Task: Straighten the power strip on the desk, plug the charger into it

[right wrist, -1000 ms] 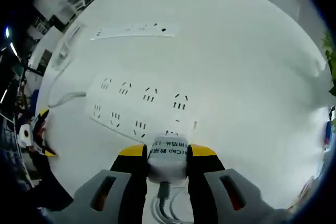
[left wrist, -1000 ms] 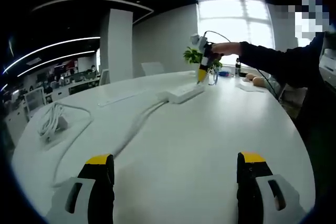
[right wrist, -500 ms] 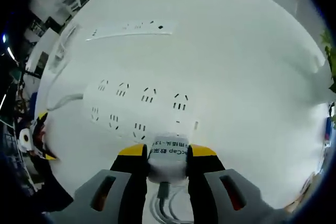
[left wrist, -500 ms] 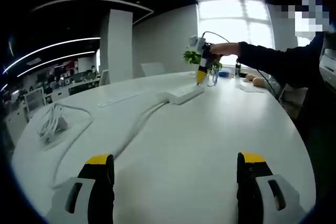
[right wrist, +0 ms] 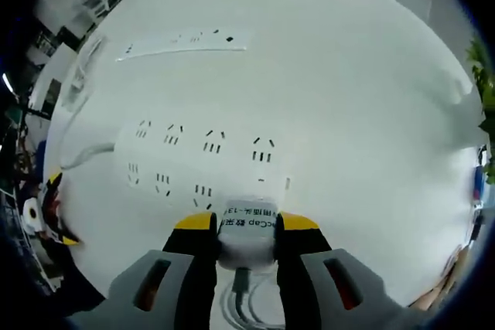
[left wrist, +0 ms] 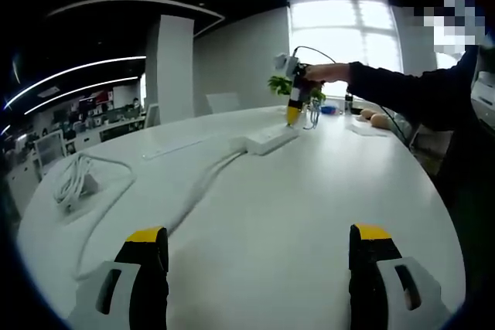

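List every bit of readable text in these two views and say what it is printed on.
"...Cap", then characters too small to read, ending in what looks like "-13": on the label of the white charger held in the right claw.
Power strip: socket slots; no print can be made out.
Left gripper view: no text can be made out.

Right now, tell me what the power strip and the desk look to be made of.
Power strip: likely white molded plastic, matte, with crisp dark socket slots. Desk: a smooth white top, probably laminate or painted board; it shows a soft sheen and no grain.
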`<state>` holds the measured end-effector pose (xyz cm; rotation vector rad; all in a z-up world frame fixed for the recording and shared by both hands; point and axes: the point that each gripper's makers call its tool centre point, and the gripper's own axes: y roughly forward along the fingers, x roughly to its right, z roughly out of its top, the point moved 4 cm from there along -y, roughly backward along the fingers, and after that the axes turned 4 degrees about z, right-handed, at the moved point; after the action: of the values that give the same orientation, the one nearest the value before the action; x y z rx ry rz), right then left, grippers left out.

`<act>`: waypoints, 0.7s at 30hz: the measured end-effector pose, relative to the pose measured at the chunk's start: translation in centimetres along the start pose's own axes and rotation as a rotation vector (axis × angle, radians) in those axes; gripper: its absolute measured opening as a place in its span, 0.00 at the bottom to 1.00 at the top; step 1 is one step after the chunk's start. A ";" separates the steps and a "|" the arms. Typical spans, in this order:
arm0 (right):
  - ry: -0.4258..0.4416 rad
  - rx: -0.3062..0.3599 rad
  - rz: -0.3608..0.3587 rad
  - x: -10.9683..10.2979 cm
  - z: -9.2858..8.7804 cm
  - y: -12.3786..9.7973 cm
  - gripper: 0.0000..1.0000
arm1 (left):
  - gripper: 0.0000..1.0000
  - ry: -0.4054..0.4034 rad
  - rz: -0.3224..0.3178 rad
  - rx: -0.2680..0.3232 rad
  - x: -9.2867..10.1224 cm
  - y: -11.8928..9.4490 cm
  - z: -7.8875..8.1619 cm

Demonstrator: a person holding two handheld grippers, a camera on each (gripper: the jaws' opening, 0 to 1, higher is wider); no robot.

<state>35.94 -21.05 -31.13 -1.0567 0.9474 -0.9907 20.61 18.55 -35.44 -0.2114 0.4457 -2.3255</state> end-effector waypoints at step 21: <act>0.025 -0.068 -0.008 -0.5 -1.5 0.5 0.28 | 0.99 0.001 -0.002 0.004 0.1 -0.1 0.0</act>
<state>34.46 -20.83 -31.91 -1.1072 1.0039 -0.9859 20.49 18.57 -35.38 -0.2091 0.4411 -2.3282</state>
